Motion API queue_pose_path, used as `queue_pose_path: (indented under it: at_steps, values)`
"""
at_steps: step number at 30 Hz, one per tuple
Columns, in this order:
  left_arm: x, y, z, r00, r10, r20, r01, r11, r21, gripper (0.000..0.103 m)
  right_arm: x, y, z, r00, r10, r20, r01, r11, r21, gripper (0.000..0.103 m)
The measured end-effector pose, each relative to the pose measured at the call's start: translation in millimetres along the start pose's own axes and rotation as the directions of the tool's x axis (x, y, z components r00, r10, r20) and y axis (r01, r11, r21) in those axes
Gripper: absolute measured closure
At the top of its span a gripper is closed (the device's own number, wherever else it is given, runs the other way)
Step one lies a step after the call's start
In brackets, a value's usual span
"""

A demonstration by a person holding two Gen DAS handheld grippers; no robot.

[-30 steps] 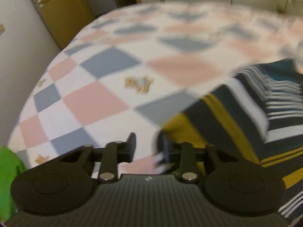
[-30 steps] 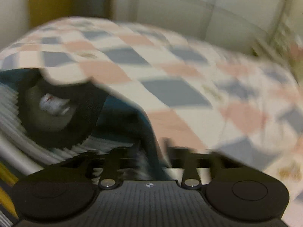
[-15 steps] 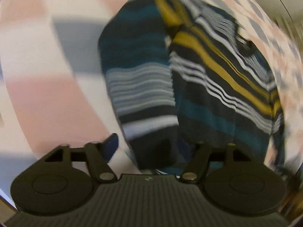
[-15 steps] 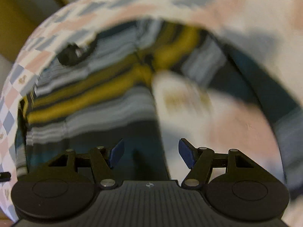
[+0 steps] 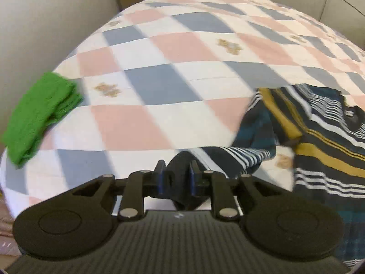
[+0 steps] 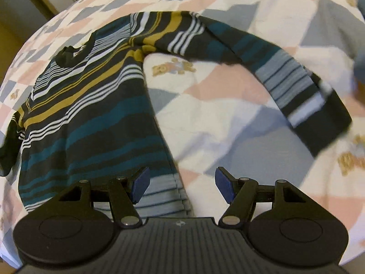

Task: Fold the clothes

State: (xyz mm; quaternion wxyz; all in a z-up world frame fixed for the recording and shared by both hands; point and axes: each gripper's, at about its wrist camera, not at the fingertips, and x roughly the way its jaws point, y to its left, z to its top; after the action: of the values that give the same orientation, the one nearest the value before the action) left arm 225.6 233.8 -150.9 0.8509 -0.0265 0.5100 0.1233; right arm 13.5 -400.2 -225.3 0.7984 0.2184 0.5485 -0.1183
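My left gripper [image 5: 175, 178] is closing on the dark cuff of the sweater [image 6: 91, 114], pads pressing the fabric; the cuff hides the gap. My right gripper [image 6: 181, 187] stands apart over the hem, holding nothing. The sweater lies on the quilt [image 5: 182, 45], its far sleeve blurred. A green cloth [image 5: 38, 116] sits at the bed's left edge.
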Motion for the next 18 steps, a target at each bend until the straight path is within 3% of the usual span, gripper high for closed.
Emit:
queue_pose_path:
  at_steps: [1,2,4,6,8,9,13,14,15,17,18]
  values:
    - [-0.5,2.1,-10.4,0.999,-0.032,-0.026,0.032,0.999,0.005,0.080,-0.7,0.1,-5.6,1.000,-0.006,-0.008,0.006,1.000,0.007,0.037]
    - [2.2,-0.9,-25.6,0.994,-0.085,-0.069,0.086,0.996,0.005,0.066,-1.4,0.1,-11.3,1.000,-0.011,-0.016,0.012,1.000,0.014,0.037]
    - [9.4,-16.6,-65.3,0.956,-0.243,-0.167,0.239,0.970,-0.042,0.051,0.6,-2.9,-28.4,0.999,-0.020,-0.041,0.022,0.999,0.036,0.037]
    - [23.3,-37.5,-102.2,0.891,-0.392,-0.228,0.366,0.918,-0.150,0.051,5.0,-6.7,-43.7,0.998,-0.017,-0.062,0.020,0.998,0.062,0.037]
    - [37.3,-57.9,-138.0,0.805,-0.530,-0.268,0.468,0.844,-0.262,0.047,10.0,-10.4,-55.4,0.997,-0.005,-0.075,0.011,0.996,0.083,0.035]
    - [44.8,-64.3,-148.1,0.790,-0.551,-0.270,0.475,0.828,-0.299,0.047,12.5,-12.2,-61.2,0.997,0.001,-0.082,0.006,0.996,0.093,0.033]
    - [52.5,-75.6,-176.9,0.803,-0.550,-0.231,0.463,0.819,-0.338,0.047,25.9,-26.0,-72.9,0.995,0.031,-0.092,-0.018,0.991,0.133,0.030]
    - [53.0,-71.6,-179.4,0.820,-0.522,-0.234,0.436,0.835,-0.335,0.047,29.5,-30.0,-74.9,0.995,0.039,-0.094,-0.026,0.989,0.144,0.030]
    - [56.1,-68.4,-178.8,0.827,-0.510,-0.236,0.419,0.840,-0.345,0.047,31.8,-34.4,-76.7,0.994,0.061,-0.092,-0.045,0.985,0.166,0.029]
    - [62.5,-66.2,-173.9,0.815,-0.537,-0.218,0.438,0.817,-0.375,0.045,35.3,-41.2,-81.6,0.990,0.113,-0.089,-0.092,0.974,0.207,0.028]
    - [62.2,-71.6,-171.8,0.816,-0.539,-0.210,0.455,0.822,-0.343,0.043,36.7,-41.7,-82.9,0.989,0.118,-0.088,-0.098,0.973,0.207,0.027]
